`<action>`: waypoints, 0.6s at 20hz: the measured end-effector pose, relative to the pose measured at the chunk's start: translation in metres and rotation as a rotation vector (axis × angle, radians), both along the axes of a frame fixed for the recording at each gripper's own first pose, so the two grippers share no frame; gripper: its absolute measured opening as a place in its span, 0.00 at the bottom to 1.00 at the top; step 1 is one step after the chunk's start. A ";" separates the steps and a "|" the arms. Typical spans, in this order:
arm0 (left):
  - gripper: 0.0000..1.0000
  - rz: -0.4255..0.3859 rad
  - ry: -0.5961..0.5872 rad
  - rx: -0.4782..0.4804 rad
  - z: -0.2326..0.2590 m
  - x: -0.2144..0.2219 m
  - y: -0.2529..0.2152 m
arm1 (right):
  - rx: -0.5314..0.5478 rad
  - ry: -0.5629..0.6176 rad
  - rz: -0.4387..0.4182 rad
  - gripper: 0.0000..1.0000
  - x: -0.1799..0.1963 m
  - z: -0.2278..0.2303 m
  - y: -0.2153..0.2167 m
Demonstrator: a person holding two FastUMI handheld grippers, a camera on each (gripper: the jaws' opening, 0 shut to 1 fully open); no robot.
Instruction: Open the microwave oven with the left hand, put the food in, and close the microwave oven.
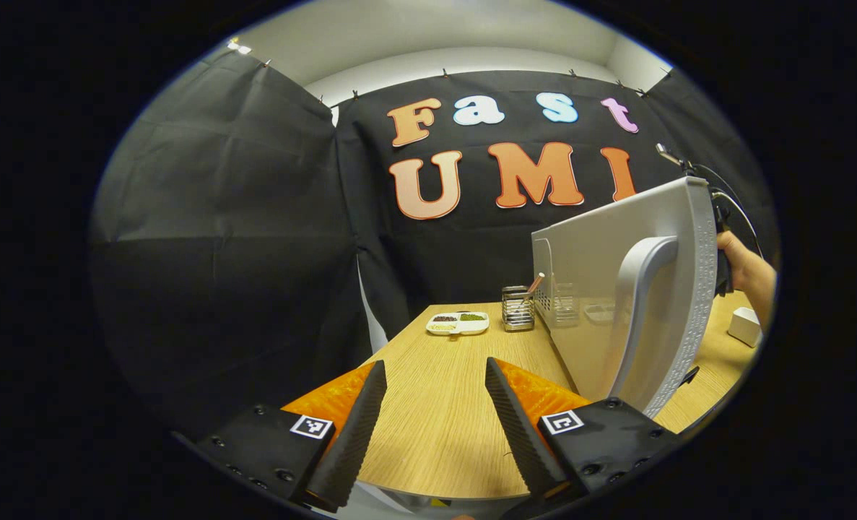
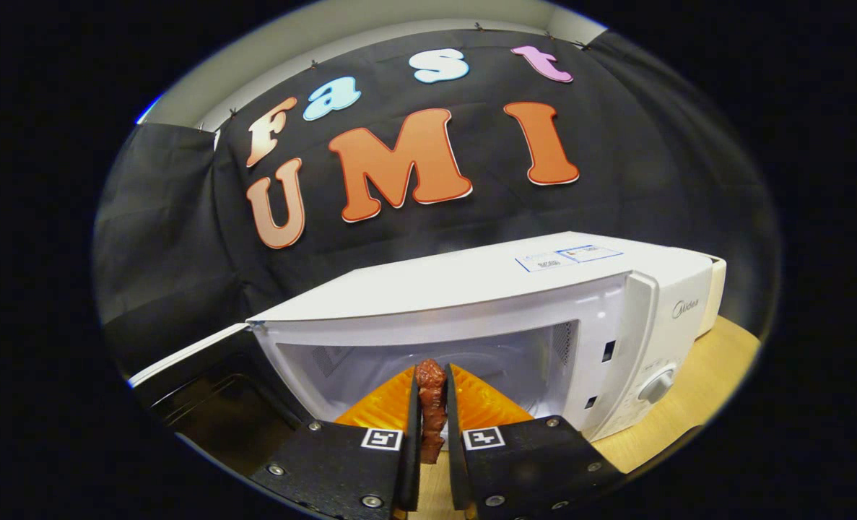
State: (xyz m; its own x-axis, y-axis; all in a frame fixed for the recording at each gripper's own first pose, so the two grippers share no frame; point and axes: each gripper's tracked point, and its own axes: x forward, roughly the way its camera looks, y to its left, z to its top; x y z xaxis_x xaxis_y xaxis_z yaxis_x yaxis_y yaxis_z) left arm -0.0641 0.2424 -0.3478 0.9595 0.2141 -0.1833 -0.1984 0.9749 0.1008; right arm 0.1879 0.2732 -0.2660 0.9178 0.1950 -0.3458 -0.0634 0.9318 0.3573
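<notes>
The white microwave oven (image 2: 515, 289) stands on the wooden table with its door (image 2: 183, 357) swung wide open to the left, its cavity (image 2: 370, 361) facing me. My right gripper (image 2: 432, 404) is shut on a reddish-brown piece of food (image 2: 432, 404), held upright just in front of the cavity. In the left gripper view the open door (image 1: 594, 303) with its grey handle (image 1: 641, 318) stands edge-on at the right. My left gripper (image 1: 434, 390) is open, left of the door and apart from it, over the table (image 1: 442, 419).
A white divided dish (image 1: 458, 322) with bits of food and a wire holder (image 1: 518, 308) with a utensil sit at the table's far end. A hand (image 1: 749, 274) shows behind the door, a small white box (image 1: 744, 326) beside it. The control knob (image 2: 655, 384) is at the oven's right.
</notes>
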 end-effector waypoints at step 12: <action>0.89 0.092 0.006 -0.048 -0.018 -0.007 0.033 | 0.337 0.000 -0.232 0.17 0.053 -0.058 0.013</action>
